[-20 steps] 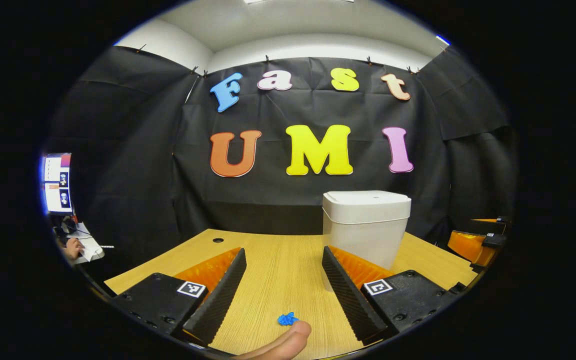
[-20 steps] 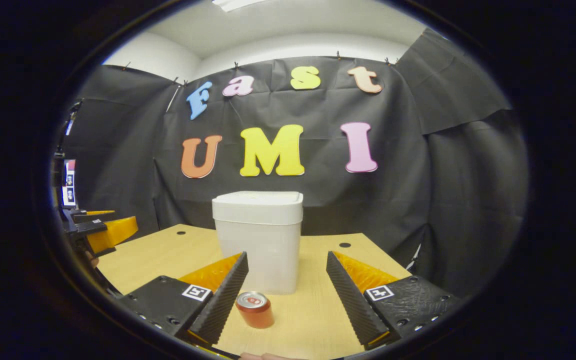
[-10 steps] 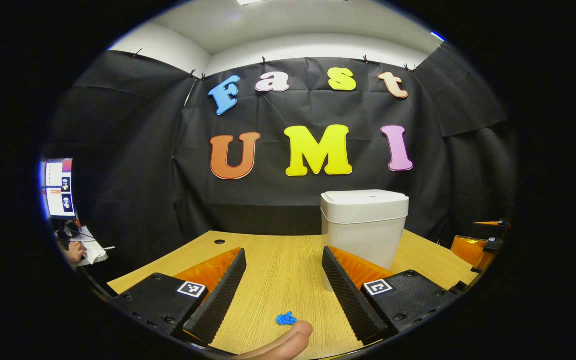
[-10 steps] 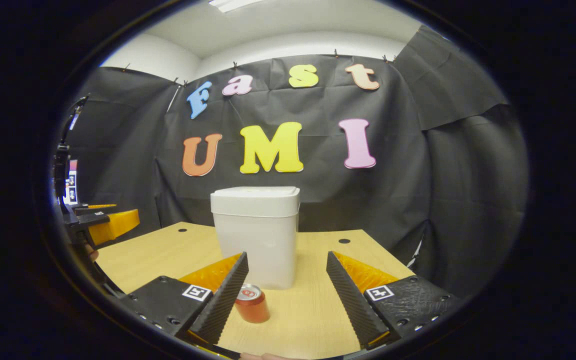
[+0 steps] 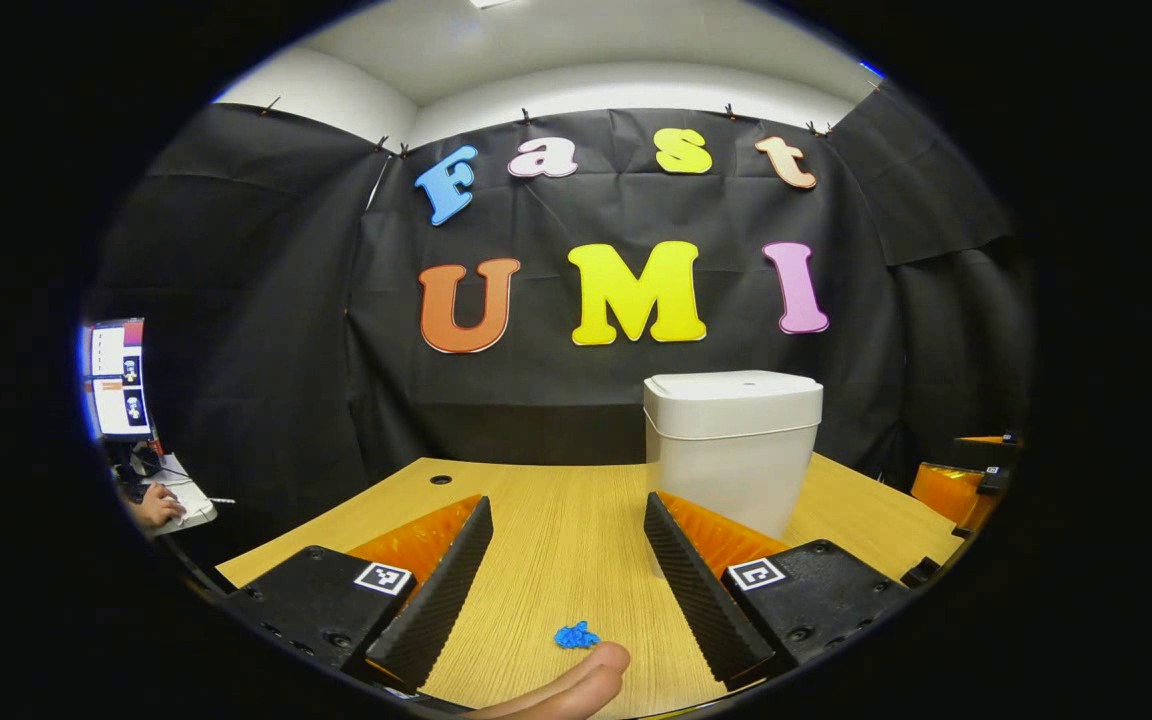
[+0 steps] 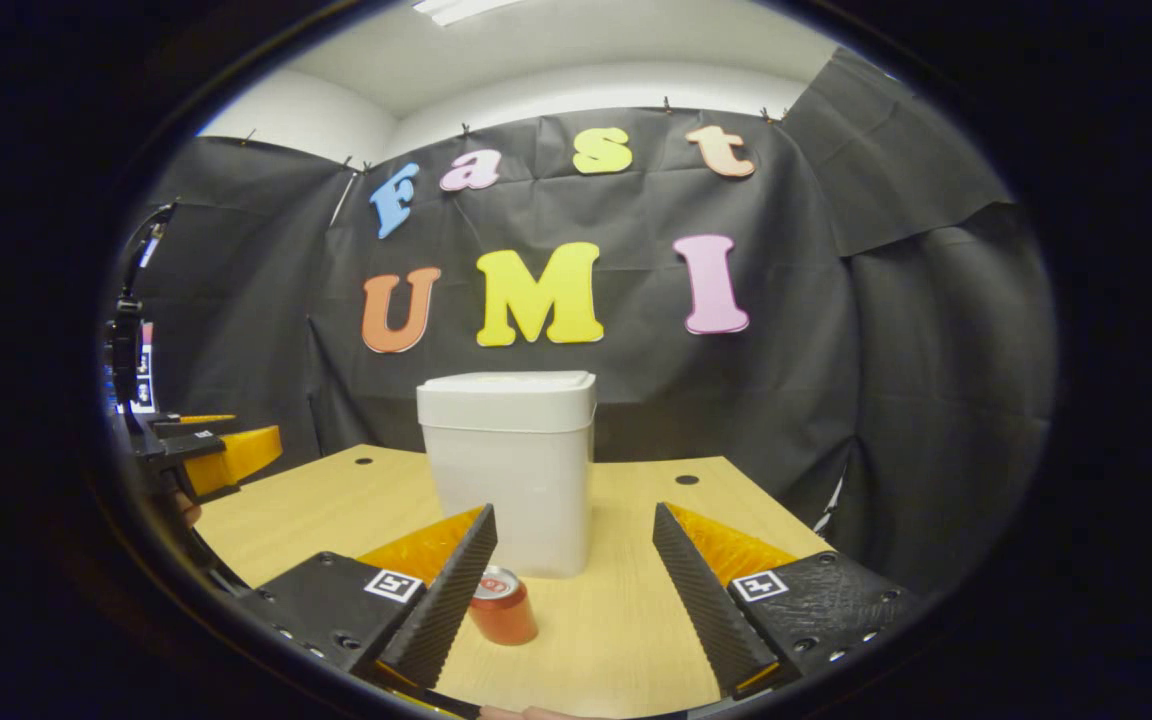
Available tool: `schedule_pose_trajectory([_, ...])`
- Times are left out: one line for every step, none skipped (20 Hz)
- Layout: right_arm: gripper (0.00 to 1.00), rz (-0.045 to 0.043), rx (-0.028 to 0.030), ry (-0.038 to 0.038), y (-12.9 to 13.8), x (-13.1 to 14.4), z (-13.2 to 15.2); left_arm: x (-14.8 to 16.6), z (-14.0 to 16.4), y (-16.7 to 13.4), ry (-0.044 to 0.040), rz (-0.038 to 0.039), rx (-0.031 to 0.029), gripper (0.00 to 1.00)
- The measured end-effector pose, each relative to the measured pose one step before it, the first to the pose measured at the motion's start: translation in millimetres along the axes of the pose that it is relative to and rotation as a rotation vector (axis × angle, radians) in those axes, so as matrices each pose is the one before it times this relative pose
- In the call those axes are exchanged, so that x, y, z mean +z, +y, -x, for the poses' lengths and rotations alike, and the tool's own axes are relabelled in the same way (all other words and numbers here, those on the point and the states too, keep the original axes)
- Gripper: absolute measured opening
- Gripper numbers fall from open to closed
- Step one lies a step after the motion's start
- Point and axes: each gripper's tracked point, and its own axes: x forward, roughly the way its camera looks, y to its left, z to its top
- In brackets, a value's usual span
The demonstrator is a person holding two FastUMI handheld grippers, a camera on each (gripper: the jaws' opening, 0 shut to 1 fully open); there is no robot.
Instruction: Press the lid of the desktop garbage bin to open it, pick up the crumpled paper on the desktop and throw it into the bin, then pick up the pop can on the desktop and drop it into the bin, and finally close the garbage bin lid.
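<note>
Left gripper [image 5: 568, 570] jaws wide apart, nothing between them, above the wooden desktop [image 5: 556, 520]. Blue crumpled paper [image 5: 576, 635] lies near its base, by a fingertip [image 5: 591, 670]. White bin [image 5: 732, 445] ahead-right, lid [image 5: 732, 388] closed. Right gripper [image 5: 956, 485] far right.

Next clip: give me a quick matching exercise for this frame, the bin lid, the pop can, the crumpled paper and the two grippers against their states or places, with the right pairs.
Things:
1. bin lid
2. pop can
3. crumpled paper
4. left gripper and right gripper

States or places:
A. blue wad on the desktop, just ahead of a fingertip
B. open, holding nothing
C. shut flat on the white bin
D. upright on the desktop in front of the bin

Pairs: 1-C, 2-D, 3-A, 4-B
</note>
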Motion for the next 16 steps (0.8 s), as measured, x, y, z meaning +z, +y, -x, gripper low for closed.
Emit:
schedule_pose_trajectory([0.96,-0.00009,-0.00115,0.00213,-0.36,-1.12,-1.21,0.54,0.5,0.27,-0.0004,-0.00049,0.00088,0.98])
schedule_pose_trajectory([0.96,-0.00104,-0.00136,0.00205,-0.28,0.34,0.05,-0.29,-0.23,-0.42,-0.00121,-0.00109,-0.00102,0.98])
schedule_pose_trajectory([0.96,-0.0027,-0.00046,0.00049,-0.98,-0.74,-0.25,-0.11,-0.02,-0.37,-0.00027,-0.00035,-0.00119,0.98])
schedule_pose_trajectory([0.96,-0.00285,0.00012,-0.00057,0.04,1.21,-0.71,0.38,0.82,0.59,0.00073,-0.00014,-0.0008,0.98])
schedule_pose_trajectory([0.96,-0.00033,0.00057,-0.00166,1.46,0.66,0.31,0.18,-1.15,-0.34,-0.00021,0.00117,0.00107,0.98])
schedule_pose_trajectory([0.96,0.00249,0.00035,-0.00396,0.42,1.87,0.33,-0.5,0.6,0.39,0.00154,0.00153,0.00046,0.98])
schedule_pose_trajectory([0.96,0.00445,-0.00025,-0.00569,0.45,1.68,0.04,-0.27,0.26,-0.56,0.003,0.00105,-0.00157,0.98])
schedule_pose_trajectory([0.96,0.00534,-0.00035,-0.00623,1.04,2.74,-0.32,-1.23,-1.12,-0.03,0.00292,0.00109,-0.00315,0.98])
schedule_pose_trajectory([0.96,0.00522,0.00019,-0.00642,0.52,2.49,0.12,-0.93,-0.72,-0.76,0.00358,0.00299,-0.00206,0.98])
schedule_pose_trajectory([0.96,0.00493,0.00181,-0.00745,1.9,5.02,-1.72,-0.9,-0.8,0.5,0.00372,0.00338,-0.00161,0.99])
schedule_pose_trajectory([0.96,0.00852,0.00288,-0.0148,2.72,6.23,-2.06,-1.16,-0.75,-0.81,0.00576,0.00192,-0.00129,0.98])
schedule_pose_trajectory([0.96,0.00991,-0.00364,-0.01795,1.24,8.19,-2.97,-2.46,-0.36,-0.22,0.00695,-0.00076,-0.00071,0.98])
schedule_pose_trajectory([0.94,0.00623,-0.0093,-0.01189,-1.6,6.68,-4.38,-0.68,-0.95,-0.06,0.00345,-0.00403,-0.00019,0.98])
schedule_pose_trajectory([0.92,-0.0014,-0.00946,-0.00697,-0.11,6.28,-5.52,-0.08,-0.13,1.02,-0.00022,-0.00393,0.00175,0.98])
schedule_pose_trajectory([0.87,0.00066,-0.02434,-0.01082,-1.78,6.7,-6.97,0.31,-0.45,0.99,-0.00101,-0.00094,0.0041,0.98])
schedule_pose_trajectory([0.87,-0.00022,-0.01965,-0.0097,-1.36,8.34,-7.25,-0.83,-0.76,1.5,0.00082,0.00247,0.00401,0.98])
